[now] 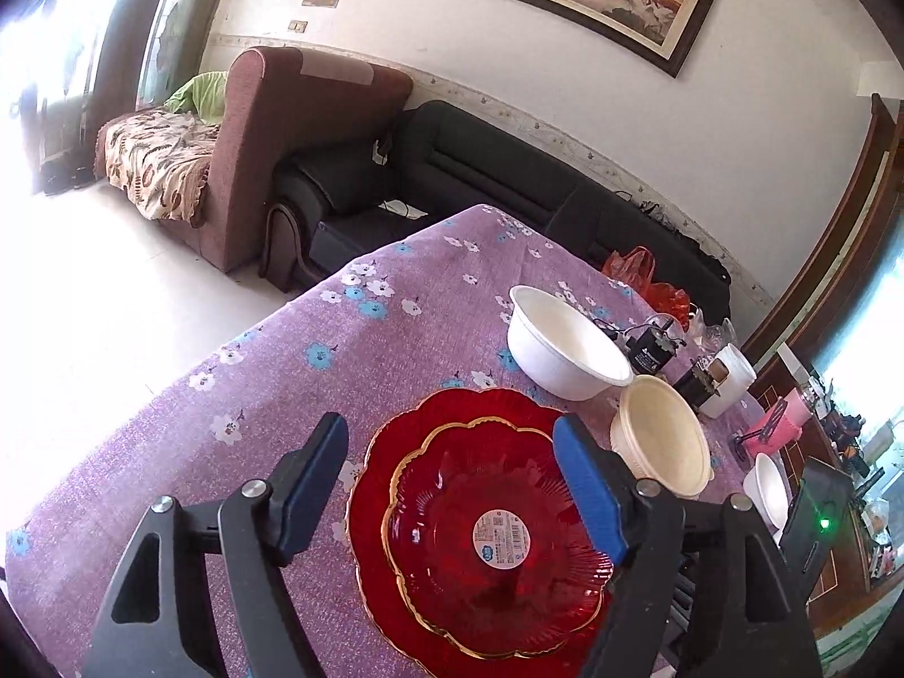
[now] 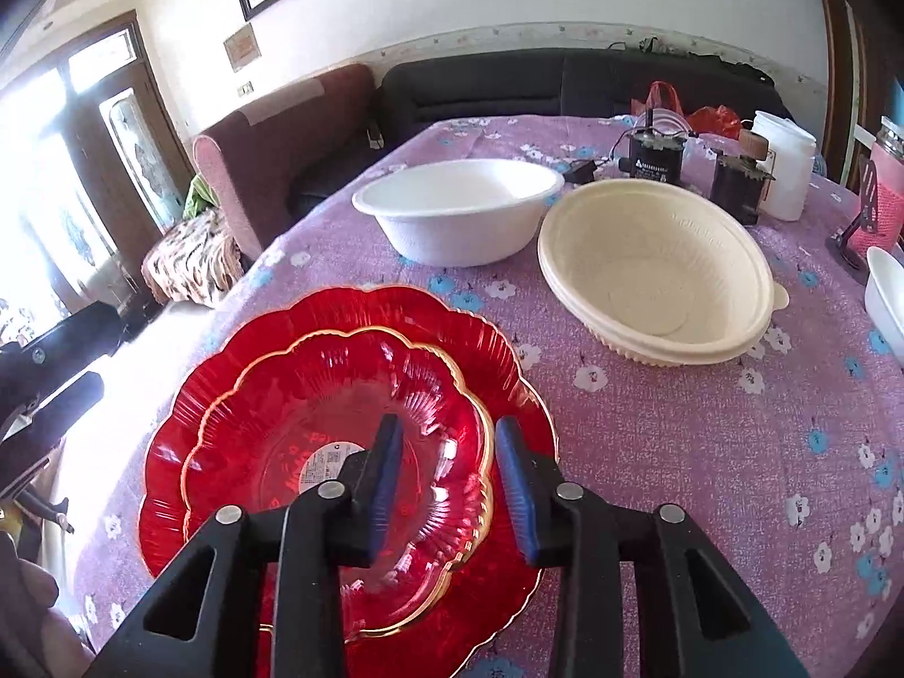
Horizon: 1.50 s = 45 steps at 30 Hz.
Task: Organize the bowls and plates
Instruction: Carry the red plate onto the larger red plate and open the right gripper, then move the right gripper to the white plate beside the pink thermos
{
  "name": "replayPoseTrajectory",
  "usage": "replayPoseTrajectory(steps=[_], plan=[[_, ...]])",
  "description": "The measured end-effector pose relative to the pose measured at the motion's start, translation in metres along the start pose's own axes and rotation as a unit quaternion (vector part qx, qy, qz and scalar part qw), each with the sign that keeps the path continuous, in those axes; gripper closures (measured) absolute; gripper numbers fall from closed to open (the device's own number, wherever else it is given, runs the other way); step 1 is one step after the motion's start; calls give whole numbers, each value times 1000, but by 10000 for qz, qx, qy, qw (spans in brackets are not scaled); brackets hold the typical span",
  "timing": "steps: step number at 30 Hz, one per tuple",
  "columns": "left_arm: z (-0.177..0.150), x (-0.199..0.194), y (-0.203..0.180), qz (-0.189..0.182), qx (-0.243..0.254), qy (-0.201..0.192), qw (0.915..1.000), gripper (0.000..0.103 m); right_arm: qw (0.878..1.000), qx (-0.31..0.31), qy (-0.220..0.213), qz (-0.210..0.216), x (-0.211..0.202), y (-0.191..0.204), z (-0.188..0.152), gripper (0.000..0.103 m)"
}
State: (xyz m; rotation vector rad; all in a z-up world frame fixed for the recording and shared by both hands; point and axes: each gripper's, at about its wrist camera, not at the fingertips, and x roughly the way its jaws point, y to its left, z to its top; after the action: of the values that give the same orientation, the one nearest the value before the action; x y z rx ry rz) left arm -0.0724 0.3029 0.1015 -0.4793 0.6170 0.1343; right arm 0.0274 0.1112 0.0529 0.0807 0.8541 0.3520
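Straddling the near rim of the smaller red scalloped glass plate with a gold edge (image 2: 339,452), the right gripper (image 2: 449,452) has one blue-padded finger (image 2: 387,469) inside the dish and the other outside its rim; the jaws stand partly apart, and whether the pads touch the glass cannot be told. That plate sits nested on the larger red scalloped glass plate with a gold edge (image 2: 186,435), which lies on the purple flowered tablecloth (image 2: 706,452) at the near left of the table.

The left gripper (image 1: 452,474) is spread wide and empty, hanging over the same stack, its fingers framing the smaller plate (image 1: 497,542) and the larger plate (image 1: 367,503) below.

Beyond the plates stand a white round paper bowl (image 2: 457,214) and, just beside it to the right, a cream ribbed plastic bowl (image 2: 655,271), both upright on the cloth. A second white bowl (image 2: 887,294) shows at the right edge.
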Motion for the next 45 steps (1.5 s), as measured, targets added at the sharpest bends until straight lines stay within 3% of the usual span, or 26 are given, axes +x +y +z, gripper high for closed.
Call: replayPoseTrajectory(steps=[7, 11, 13, 17, 23, 33, 39, 45], plan=[[-2, -16, -4, 40, 51, -87, 9999, 26, 9991, 123, -402, -61, -34, -9, 4, 46], [-6, -28, -11, 220, 215, -262, 9992, 21, 9974, 208, -676, -133, -66, -25, -1, 41], [-8, -34, -19, 386, 357, -372, 9979, 15, 9953, 139, -892, -363, -85, -35, -8, 38], [-17, -43, -40, 512, 722, -531, 9947, 11, 9844, 137, -1452, -988, -121, -63, -27, 10], [-30, -52, -73, 141, 1150, -434, 9923, 10, 9837, 878, -1040, -1176, -146, -140, -58, 10], [-65, -50, -133, -348, 1706, -37, 9847, 10, 9610, 1814, -954, -1857, -203, -248, -122, 10], [-84, -46, -158, -450, 2004, 123, 9786, 10, 9415, 2423, -1107, -2064, -228, -307, -118, 10], [-99, -43, -178, -476, 2332, 237, 9710, 10, 9256, 3074, -1138, -1894, -224, -355, -105, 10]])
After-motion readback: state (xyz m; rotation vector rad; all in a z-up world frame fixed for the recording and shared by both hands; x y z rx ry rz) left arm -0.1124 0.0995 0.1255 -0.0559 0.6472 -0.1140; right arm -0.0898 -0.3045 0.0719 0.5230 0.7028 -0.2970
